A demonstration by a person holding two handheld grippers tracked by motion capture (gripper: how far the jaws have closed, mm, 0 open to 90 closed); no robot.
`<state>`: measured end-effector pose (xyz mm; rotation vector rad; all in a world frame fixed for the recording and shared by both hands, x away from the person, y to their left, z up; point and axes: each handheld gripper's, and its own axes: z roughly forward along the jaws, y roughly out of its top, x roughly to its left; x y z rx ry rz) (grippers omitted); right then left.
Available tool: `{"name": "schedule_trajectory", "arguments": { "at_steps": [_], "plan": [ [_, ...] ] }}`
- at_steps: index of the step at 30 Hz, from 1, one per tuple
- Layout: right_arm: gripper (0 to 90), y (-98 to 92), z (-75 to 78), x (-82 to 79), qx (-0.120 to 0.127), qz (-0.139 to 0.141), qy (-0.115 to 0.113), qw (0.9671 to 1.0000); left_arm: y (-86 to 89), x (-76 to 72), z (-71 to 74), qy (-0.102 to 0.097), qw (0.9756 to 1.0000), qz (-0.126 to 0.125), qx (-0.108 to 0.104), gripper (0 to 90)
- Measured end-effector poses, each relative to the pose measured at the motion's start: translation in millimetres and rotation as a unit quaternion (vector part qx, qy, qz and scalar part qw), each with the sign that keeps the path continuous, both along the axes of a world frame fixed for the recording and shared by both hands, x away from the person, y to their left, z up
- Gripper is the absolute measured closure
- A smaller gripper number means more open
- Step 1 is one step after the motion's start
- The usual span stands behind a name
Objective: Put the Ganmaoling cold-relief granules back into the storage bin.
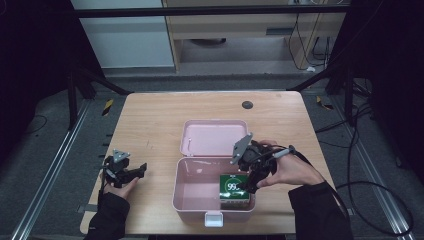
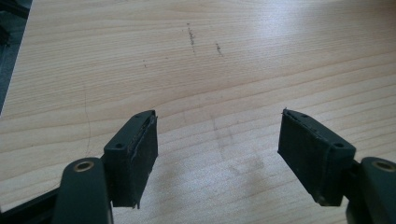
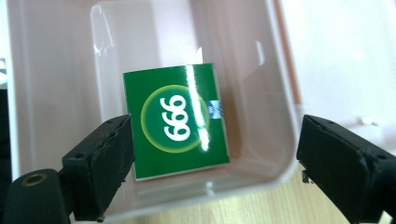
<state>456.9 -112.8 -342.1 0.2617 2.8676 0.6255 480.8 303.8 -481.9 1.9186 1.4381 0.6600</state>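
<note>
Black pads of the right claw (image 3: 212,172) are standing wide apart above the pink box (image 3: 280,154), gripping nothing. Lying flat on the box floor, in its right front corner, is a glossy green packet (image 3: 175,119) showing white "999" inside a paler green ring. Behind, the box's lid (image 1: 215,137) is lying open. Off to the left, the left claw (image 2: 217,158) is gaping wide over the bare wooden surface (image 2: 196,70).
</note>
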Motion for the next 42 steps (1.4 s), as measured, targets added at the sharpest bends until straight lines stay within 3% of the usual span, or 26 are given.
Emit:
{"name": "schedule_trajectory", "arguments": {
  "at_steps": [6, 12, 14, 15, 18, 22, 26, 31, 32, 33, 34, 35, 36, 40, 42],
  "plan": [
    [10.2, -16.9, 12.8, -0.7, 0.04, -0.032, -0.031, 0.9982, -0.1, -0.3, 0.2, -0.001, 1.0, 0.0, 0.0, 27.7],
    [8.9, -34.2, 15.2, 0.0, 0.075, -0.07, -0.059, 0.993, 0.2, -0.2, 0.1, 0.0, 1.0, 0.0, 0.0, 27.7],
    [8.7, -45.9, 15.6, -0.3, 0.099, -0.094, -0.067, 0.9884, -0.1, -0.1, 0.0, 0.0, 1.0, 0.0, 0.0, 27.7],
    [8.7, -45.9, 15.6, -0.3, 0.099, -0.094, -0.067, 0.9884, -0.1, -0.1, 0.0, 0.0, 1.0, 0.0, 0.0, 27.7],
    [8.0, -61.4, 13.1, -1.4, 0.128, -0.126, -0.079, 0.9806, -0.1, -0.1, -0.1, 0.0, 1.0, 0.0, 0.001, 27.7],
    [7.1, -77.2, 6.8, -2.0, 0.162, -0.169, -0.104, 0.9665, -0.3, -0.3, -0.1, 0.0, 1.0, 0.0, 0.001, 27.7],
    [6.1, -92.5, -5.0, -1.5, 0.198, -0.216, -0.123, 0.9481, -0.2, -0.2, -0.1, 0.0, 1.0, 0.001, 0.001, 27.7],
    [6.0, -111.7, -23.7, 1.1, 0.244, -0.286, -0.125, 0.9182, -0.1, -0.4, 0.0, -0.001, 1.0, 0.002, 0.001, 27.8],
    [6.0, -111.7, -23.7, 1.1, 0.244, -0.286, -0.125, 0.9182, -0.1, -0.4, 0.0, -0.001, 1.0, 0.002, 0.001, 27.7],
    [6.0, -120.1, -33.0, 2.6, 0.258, -0.314, -0.124, 0.9051, 0.0, -0.4, 0.0, -0.001, 1.0, 0.002, 0.001, 27.7],
    [6.0, -120.1, -33.0, 2.6, 0.258, -0.314, -0.124, 0.9051, 0.0, -0.4, 0.0, -0.001, 1.0, 0.002, 0.001, 27.8],
    [6.0, -123.8, -37.1, 3.4, 0.261, -0.326, -0.125, 0.9001, 0.0, -0.4, 0.0, -0.001, 1.0, 0.002, 0.001, 27.8],
    [6.6, -130.3, -44.6, 4.8, 0.268, -0.346, -0.124, 0.8906, 0.0, -0.4, -0.1, -0.001, 1.0, 0.002, 0.001, 27.9],
    [6.1, -142.3, -61.1, 9.4, 0.259, -0.384, -0.118, 0.8783, -0.1, -0.6, 0.4, -0.002, 1.0, 0.002, 0.0, 28.2],
    [5.6, -146.5, -69.9, 10.7, 0.255, -0.393, -0.118, 0.8754, 0.2, -0.5, 0.4, -0.002, 1.0, 0.002, 0.0, 28.3]
  ]
}}
